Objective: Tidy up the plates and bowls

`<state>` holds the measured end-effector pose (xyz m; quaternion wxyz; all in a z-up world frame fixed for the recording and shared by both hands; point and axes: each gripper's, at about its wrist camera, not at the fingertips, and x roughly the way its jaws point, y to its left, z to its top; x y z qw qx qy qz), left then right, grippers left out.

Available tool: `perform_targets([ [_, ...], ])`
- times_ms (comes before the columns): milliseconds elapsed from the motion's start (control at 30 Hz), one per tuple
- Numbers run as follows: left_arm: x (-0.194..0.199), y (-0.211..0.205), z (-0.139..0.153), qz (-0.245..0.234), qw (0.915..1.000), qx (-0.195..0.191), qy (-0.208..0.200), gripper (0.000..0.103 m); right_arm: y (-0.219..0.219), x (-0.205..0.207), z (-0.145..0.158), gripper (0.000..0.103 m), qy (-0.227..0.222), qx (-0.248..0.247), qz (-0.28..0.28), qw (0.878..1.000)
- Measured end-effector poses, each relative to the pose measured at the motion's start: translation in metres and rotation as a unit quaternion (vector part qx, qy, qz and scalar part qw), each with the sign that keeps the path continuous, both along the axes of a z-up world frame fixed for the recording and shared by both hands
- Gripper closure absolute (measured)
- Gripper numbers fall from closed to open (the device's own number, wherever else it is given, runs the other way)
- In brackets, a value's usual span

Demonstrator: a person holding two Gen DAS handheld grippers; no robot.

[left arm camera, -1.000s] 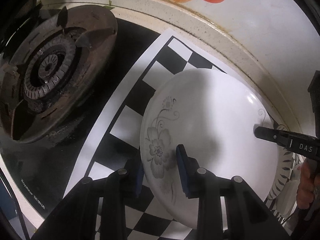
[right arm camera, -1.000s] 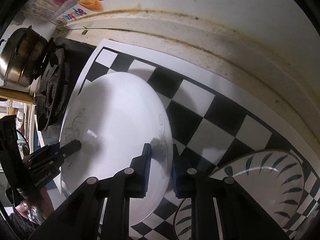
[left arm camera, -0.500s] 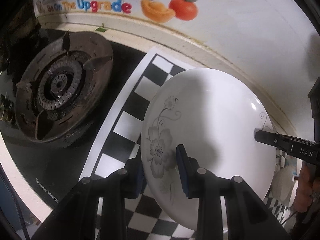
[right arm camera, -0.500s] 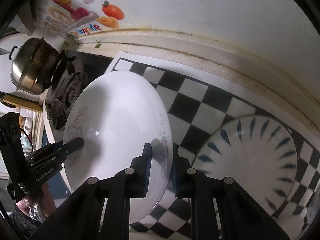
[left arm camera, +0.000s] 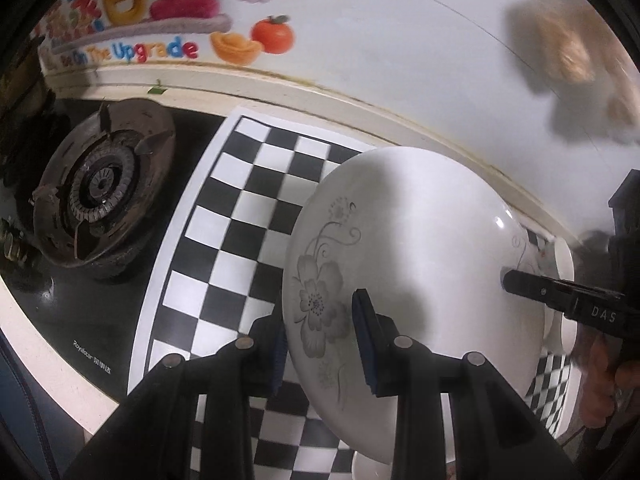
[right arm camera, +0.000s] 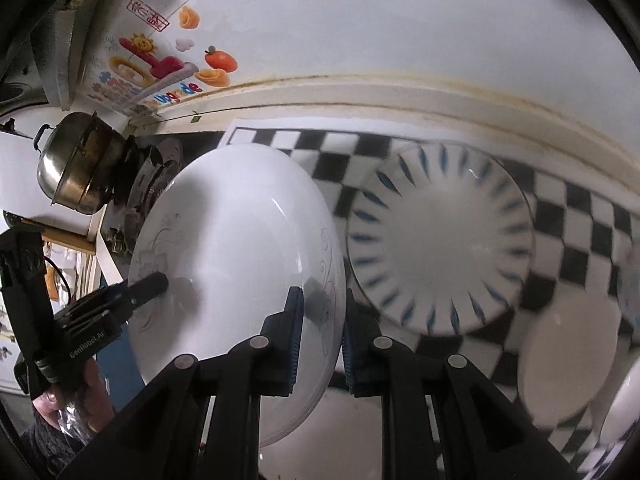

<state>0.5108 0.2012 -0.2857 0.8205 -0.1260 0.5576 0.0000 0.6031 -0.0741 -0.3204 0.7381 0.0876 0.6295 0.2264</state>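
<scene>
A white plate with a grey flower print (left arm camera: 420,256) is held in the air between both grippers. My left gripper (left arm camera: 320,340) is shut on its flowered rim. My right gripper (right arm camera: 320,336) is shut on the opposite rim of the same plate (right arm camera: 240,240). The right gripper also shows in the left wrist view (left arm camera: 560,300), and the left gripper shows in the right wrist view (right arm camera: 132,292). A plate with blue leaf marks (right arm camera: 440,240) lies on the checkered mat (right arm camera: 580,220) to the right. A plain white dish (right arm camera: 568,352) lies nearer, at the right.
A gas burner (left arm camera: 100,192) sits left of the checkered mat (left arm camera: 240,208). A steel pot (right arm camera: 76,172) stands beyond it. The white wall with a colourful sticker (left arm camera: 160,12) runs along the back. More white dishes (left arm camera: 564,264) lie under the held plate.
Both grippers have lifted the flowered plate higher off the mat. More of the wall, the blue-leaf plate and the white dishes has come into view.
</scene>
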Motion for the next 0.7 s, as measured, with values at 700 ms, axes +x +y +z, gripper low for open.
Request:
perform_targets([
  [700,-0.073,-0.069,-0.045,-0.116,0.9922,0.011,0.044,0.076,-0.086,-0.155,-0.043,0.083,0.025,0.010,-0.107,0.994],
])
